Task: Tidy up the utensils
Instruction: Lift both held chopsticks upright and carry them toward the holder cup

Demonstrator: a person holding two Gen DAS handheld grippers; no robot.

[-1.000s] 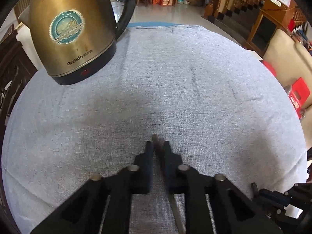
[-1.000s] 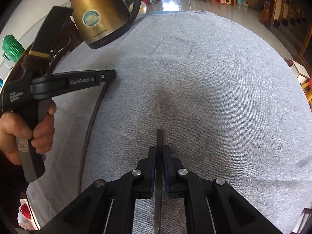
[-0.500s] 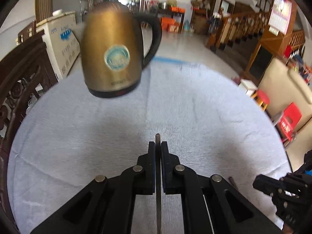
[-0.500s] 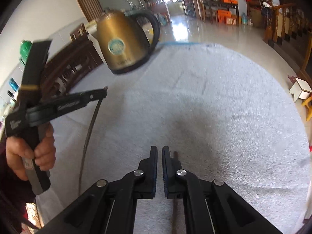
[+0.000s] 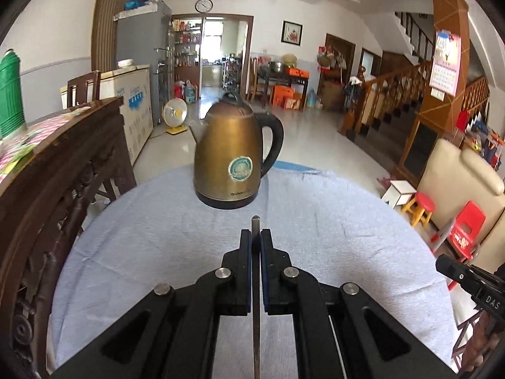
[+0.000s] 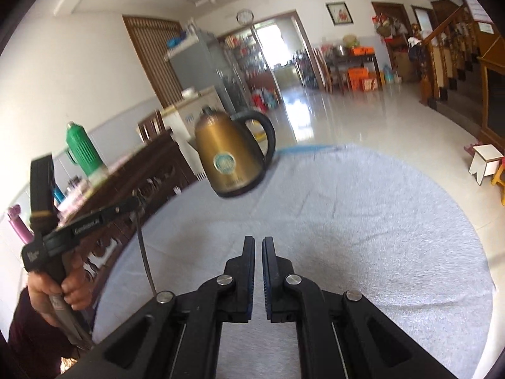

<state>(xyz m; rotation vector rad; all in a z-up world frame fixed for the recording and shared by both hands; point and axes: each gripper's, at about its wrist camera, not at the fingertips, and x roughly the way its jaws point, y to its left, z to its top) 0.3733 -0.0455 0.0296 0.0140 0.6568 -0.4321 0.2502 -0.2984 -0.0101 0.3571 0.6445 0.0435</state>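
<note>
My left gripper (image 5: 255,233) is shut on a thin metal utensil (image 5: 256,300). Its handle runs back between the pads and its tip pokes out just ahead of them. In the right wrist view that left gripper (image 6: 134,202) is held by a hand (image 6: 68,287) at the left, above the table's edge. The utensil (image 6: 145,252) hangs down from it. My right gripper (image 6: 258,241) hovers over the grey cloth (image 6: 363,237), its jaws nearly together with only a thin slit. Nothing shows between its pads.
A brass electric kettle (image 5: 230,158) with a black handle stands at the far side of the round table. A dark carved wooden cabinet (image 5: 63,173) borders the table's left, with a green thermos (image 6: 83,154) on it. Red stools (image 5: 467,230) and a sofa stand to the right.
Both grippers have risen and tipped up, so the room now shows and the kettle looks farther off. The thin rod between the right jaws a second ago no longer shows there.
</note>
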